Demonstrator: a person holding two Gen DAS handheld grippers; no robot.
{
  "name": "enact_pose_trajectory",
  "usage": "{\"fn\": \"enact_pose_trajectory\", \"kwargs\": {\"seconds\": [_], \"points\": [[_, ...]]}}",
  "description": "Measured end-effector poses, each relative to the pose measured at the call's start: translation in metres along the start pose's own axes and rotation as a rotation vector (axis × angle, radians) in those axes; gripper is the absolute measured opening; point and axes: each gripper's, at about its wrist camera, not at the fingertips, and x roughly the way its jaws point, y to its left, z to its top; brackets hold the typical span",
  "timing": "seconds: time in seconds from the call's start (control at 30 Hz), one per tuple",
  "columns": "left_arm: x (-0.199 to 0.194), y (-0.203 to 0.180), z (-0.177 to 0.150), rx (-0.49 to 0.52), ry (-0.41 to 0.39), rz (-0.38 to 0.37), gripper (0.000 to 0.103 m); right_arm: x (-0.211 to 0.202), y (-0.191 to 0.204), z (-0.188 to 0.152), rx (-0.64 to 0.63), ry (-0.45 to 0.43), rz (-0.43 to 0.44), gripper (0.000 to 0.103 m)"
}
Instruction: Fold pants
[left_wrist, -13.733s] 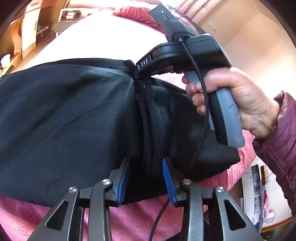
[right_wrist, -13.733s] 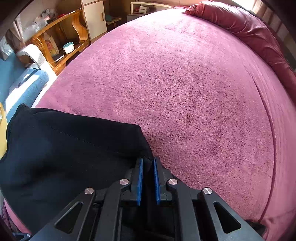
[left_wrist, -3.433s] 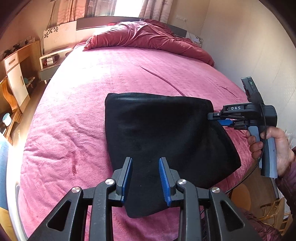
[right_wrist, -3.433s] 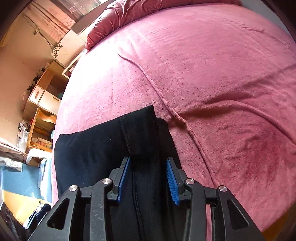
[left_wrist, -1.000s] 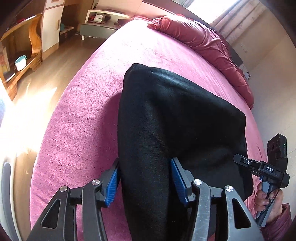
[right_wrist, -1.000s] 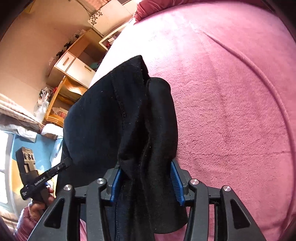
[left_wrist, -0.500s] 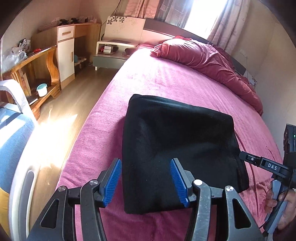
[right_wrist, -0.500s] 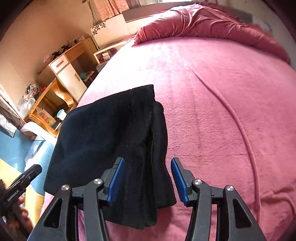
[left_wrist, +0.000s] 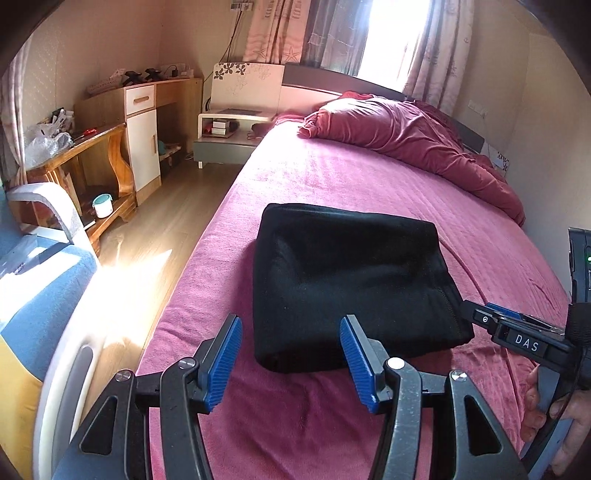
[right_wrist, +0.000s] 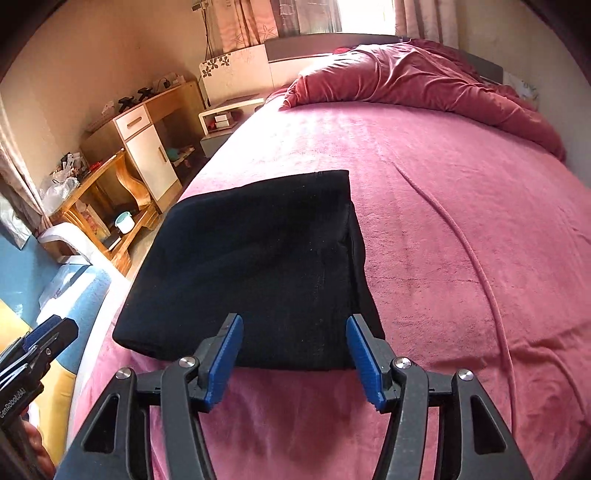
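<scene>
The black pants (left_wrist: 347, 280) lie folded into a thick rectangle on the pink bed (left_wrist: 351, 177), near its left edge; they also show in the right wrist view (right_wrist: 255, 266). My left gripper (left_wrist: 291, 354) is open and empty, held just in front of the near edge of the pants. My right gripper (right_wrist: 293, 354) is open and empty, also just short of the pants. The right gripper's tip shows at the right of the left wrist view (left_wrist: 491, 317), beside the corner of the pants. The left gripper's tip shows at the lower left of the right wrist view (right_wrist: 44, 336).
A bunched dark red duvet (left_wrist: 413, 136) lies at the head of the bed. A wooden desk and shelf unit (left_wrist: 110, 147) and a white nightstand (left_wrist: 229, 133) stand across the wooden floor on the left. A blue padded chair (left_wrist: 33, 295) is close at the left.
Both grippers have pulled back and up from the pants, with jaws open. The pants stay folded on the bed.
</scene>
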Motion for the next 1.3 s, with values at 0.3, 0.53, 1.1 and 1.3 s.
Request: {"fn": "enact_pose_trajectory", "kwargs": {"seconds": [0.3,0.53,1.1,1.3], "points": [[-0.04,-0.008,-0.018,0.006,-0.065,0.039,0.057,-0.037,0.027,-0.026,-0.003,-0.08,-0.067,0.063],[-0.061,-0.016,-0.031,0.015,-0.1,0.076,0.057,-0.054,0.043,-0.044,-0.057,-0.113,-0.131,0.066],[-0.079,-0.02,-0.034,0.009,-0.151,0.095,0.079,-0.076,0.048,-0.053,-0.069,-0.162,-0.151,0.069],[-0.082,-0.026,-0.036,0.045,-0.173,0.148,0.079,-0.077,0.047,-0.054,-0.068,-0.165,-0.152,0.069]]}}
